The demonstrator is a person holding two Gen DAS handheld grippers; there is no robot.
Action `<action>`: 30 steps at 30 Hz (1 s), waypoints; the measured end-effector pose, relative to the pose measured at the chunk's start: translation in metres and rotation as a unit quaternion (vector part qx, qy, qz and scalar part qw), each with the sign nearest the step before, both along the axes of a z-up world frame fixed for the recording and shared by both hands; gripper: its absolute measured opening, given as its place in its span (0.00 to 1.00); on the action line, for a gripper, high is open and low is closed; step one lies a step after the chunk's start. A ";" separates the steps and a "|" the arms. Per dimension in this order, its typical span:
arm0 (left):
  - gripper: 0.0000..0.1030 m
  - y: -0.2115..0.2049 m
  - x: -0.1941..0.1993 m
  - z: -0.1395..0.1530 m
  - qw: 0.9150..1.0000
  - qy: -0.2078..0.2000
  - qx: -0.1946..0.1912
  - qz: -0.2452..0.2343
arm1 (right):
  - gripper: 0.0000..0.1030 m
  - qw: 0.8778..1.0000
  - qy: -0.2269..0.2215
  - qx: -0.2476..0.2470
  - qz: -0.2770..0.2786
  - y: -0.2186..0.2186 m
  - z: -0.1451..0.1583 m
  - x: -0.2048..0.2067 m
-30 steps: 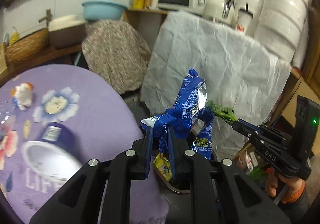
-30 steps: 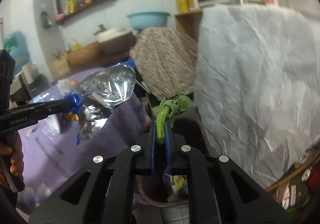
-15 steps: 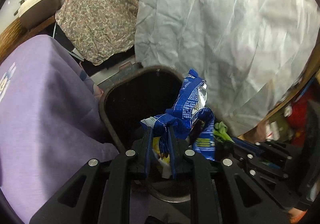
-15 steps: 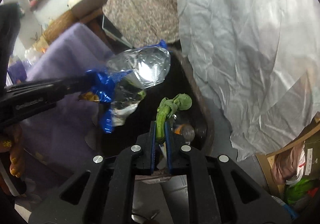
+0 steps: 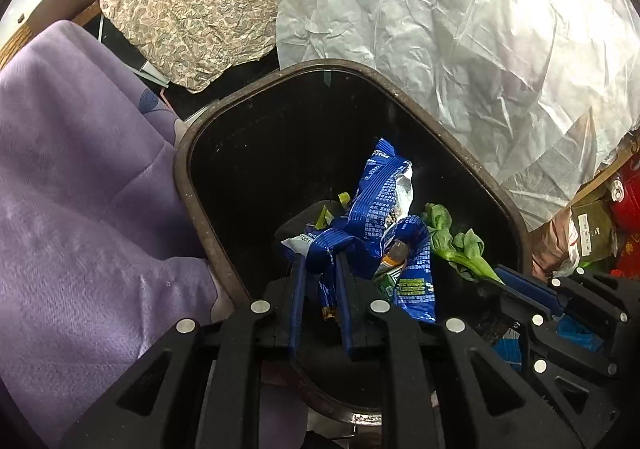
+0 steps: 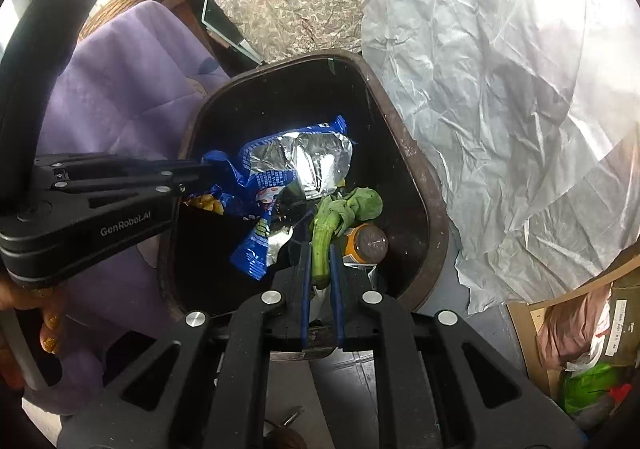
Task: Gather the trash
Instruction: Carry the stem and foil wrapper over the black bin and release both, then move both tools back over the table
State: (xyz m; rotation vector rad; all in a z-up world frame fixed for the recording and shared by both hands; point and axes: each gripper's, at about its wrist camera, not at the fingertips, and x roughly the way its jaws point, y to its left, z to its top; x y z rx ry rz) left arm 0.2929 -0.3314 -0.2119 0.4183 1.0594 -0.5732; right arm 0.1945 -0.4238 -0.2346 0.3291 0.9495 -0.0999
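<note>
Both grippers hang over the mouth of the dark trash bin (image 5: 208, 233), which stands on the floor between the purple cloth (image 5: 80, 209) and a crumpled white plastic sheet (image 5: 460, 29). The left gripper (image 5: 322, 263) has its jaws pinched tight on a twisted corner of the blue snack wrapper (image 5: 380, 205), whose foil lining gapes open above the bin's inside. The right gripper (image 6: 320, 261) has its jaws closed narrow on the pale stalk of a wilted green vegetable (image 6: 344, 209), its leafy end knotted up just beside the wrapper. Down in the bin, right under the greens, lies a small bottle with a brown cap (image 6: 366, 243), and there seems to be more packaging beneath, though it is too dark to tell what. A patterned cloth (image 5: 192, 1) drapes something behind the bin.
</note>
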 end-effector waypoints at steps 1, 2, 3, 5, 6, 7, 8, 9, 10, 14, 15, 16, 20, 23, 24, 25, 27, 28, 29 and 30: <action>0.17 0.001 0.000 0.000 1.000 -0.001 -0.002 0.002 | 0.10 1.000 -0.002 0.000 -0.001 -0.001 0.000 0.001; 0.18 0.002 0.000 0.002 1.000 -0.005 -0.005 0.004 | 0.11 1.000 -0.002 0.000 -0.002 -0.002 0.000 0.001; 0.19 0.004 0.000 0.004 1.000 -0.007 -0.009 0.005 | 0.12 1.000 -0.001 -0.001 -0.003 -0.002 -0.001 0.001; 0.28 0.004 0.001 0.006 1.000 -0.008 -0.014 0.009 | 0.30 1.000 -0.003 -0.003 -0.003 -0.001 0.001 0.000; 0.32 0.005 0.001 0.009 1.000 -0.010 -0.019 0.013 | 0.36 1.000 -0.006 -0.006 -0.003 0.000 0.003 -0.001; 0.40 0.006 0.000 0.011 0.999 -0.014 -0.025 0.015 | 0.44 1.000 -0.012 -0.014 -0.006 0.001 0.006 -0.004; 0.46 0.007 0.000 0.015 0.999 -0.017 -0.034 0.017 | 0.46 1.000 -0.018 -0.021 -0.009 0.002 0.011 -0.006; 0.48 0.008 -0.002 0.020 0.998 -0.021 -0.049 0.018 | 0.46 0.999 -0.025 -0.025 -0.012 0.001 0.015 -0.009; 0.51 0.009 -0.004 0.024 0.998 -0.026 -0.060 0.017 | 0.46 0.999 -0.031 -0.025 -0.013 0.001 0.019 -0.011; 0.57 0.011 -0.011 0.040 0.996 -0.054 -0.076 0.013 | 0.51 0.997 -0.055 -0.050 -0.035 -0.007 0.042 -0.024; 0.57 0.012 -0.014 0.047 0.994 -0.058 -0.087 0.010 | 0.52 0.996 -0.063 -0.052 -0.040 -0.010 0.048 -0.026; 0.58 0.013 -0.016 0.051 0.994 -0.060 -0.095 0.009 | 0.53 0.995 -0.073 -0.052 -0.048 -0.013 0.056 -0.029; 0.63 0.024 -0.030 0.079 0.987 -0.075 -0.143 0.018 | 0.56 0.991 -0.097 -0.067 -0.069 -0.017 0.085 -0.032; 0.64 0.036 -0.042 0.104 0.980 -0.085 -0.177 0.026 | 0.57 0.987 -0.119 -0.081 -0.078 -0.014 0.109 -0.033; 0.64 0.040 -0.045 0.110 0.979 -0.088 -0.184 0.025 | 0.57 0.985 -0.125 -0.085 -0.078 -0.013 0.115 -0.031; 0.65 0.046 -0.050 0.120 0.977 -0.094 -0.191 0.024 | 0.57 0.984 -0.132 -0.089 -0.079 -0.009 0.123 -0.030; 0.67 0.057 -0.057 0.136 0.973 -0.106 -0.203 0.023 | 0.58 0.984 -0.141 -0.085 -0.071 -0.003 0.135 -0.027; 0.69 0.067 -0.062 0.146 0.970 -0.115 -0.212 0.024 | 0.58 0.984 -0.146 -0.083 -0.066 0.001 0.140 -0.025; 0.70 0.075 -0.064 0.153 0.968 -0.121 -0.218 0.027 | 0.58 0.983 -0.152 -0.083 -0.058 0.008 0.146 -0.023; 0.71 0.084 -0.066 0.160 0.966 -0.126 -0.223 0.030 | 0.58 0.983 -0.156 -0.083 -0.048 0.015 0.151 -0.021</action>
